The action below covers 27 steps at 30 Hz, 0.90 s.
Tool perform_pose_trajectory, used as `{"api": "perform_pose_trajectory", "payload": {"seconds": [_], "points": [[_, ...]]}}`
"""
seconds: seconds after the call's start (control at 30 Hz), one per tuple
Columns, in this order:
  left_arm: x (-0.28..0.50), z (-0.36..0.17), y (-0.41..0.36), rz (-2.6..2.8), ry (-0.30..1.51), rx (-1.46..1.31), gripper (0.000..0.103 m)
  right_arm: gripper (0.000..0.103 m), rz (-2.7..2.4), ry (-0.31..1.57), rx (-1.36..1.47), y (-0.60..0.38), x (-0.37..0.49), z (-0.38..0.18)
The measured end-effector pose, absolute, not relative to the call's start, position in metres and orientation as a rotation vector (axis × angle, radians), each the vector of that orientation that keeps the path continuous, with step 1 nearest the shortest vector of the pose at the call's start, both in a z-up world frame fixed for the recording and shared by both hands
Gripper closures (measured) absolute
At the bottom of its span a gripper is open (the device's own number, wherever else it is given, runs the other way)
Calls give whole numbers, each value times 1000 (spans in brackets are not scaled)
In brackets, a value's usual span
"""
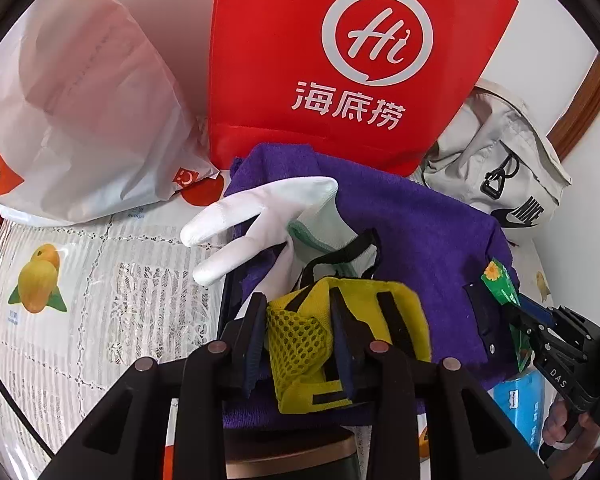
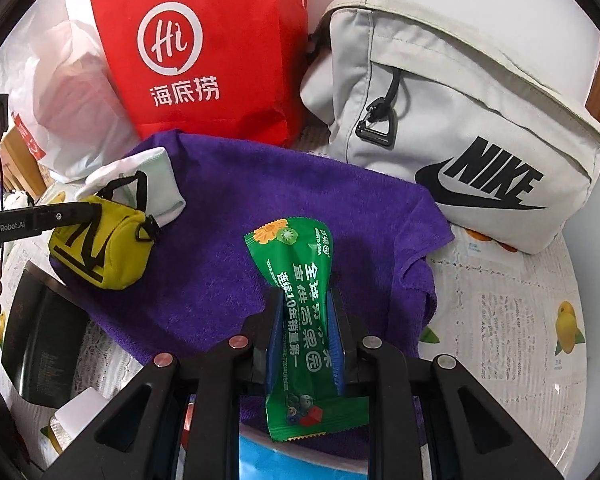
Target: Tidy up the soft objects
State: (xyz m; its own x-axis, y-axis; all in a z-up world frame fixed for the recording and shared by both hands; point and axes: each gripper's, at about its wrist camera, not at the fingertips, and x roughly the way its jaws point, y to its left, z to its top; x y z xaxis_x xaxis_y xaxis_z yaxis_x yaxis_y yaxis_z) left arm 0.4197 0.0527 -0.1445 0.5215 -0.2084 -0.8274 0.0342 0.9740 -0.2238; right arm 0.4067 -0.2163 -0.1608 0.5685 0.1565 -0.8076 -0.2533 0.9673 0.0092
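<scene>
— What did I have in the left gripper (image 1: 300, 344)?
— Jaws clamped the yellow pouch (image 1: 340, 336) above the purple towel (image 1: 420, 232).
— And my right gripper (image 2: 306, 332)?
— It pinched the green snack packet (image 2: 300, 280) — over that towel too.

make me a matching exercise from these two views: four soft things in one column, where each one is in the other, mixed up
Things:
1. yellow pouch
2. green snack packet
3. white glove
4. grey Nike bag

Places:
A. lying on the purple towel, held by nothing
B. clamped in the right tool
C. standing behind the towel, right of the red bag
D. clamped in the left tool

Pairs: 1-D, 2-B, 3-A, 4-C
</scene>
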Motion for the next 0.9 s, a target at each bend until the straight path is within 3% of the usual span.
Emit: {"api": "perform_pose_trajectory", "payload": {"seconds": [0.2,0.23,0.27,0.33,0.37,0.9], "points": [[421,-143,54,-148,1020,-192,69,73,230,952,-104,-220,414,-165],[420,-142,54,-150,1013,-194,63,70,227,949,-105,-220,414,-164],[419,-140,55,-147,1011,-192,50,68,226,946,-106,-220,413,-164],[418,-136,54,-134,997,-177,41,55,228,941,-102,-221,413,-162],[416,-133,54,-132,988,-173,41,49,232,939,-105,-220,412,-161],[339,-81,62,-111,920,-151,41,48,296,869,-97,-214,334,-120]]}}
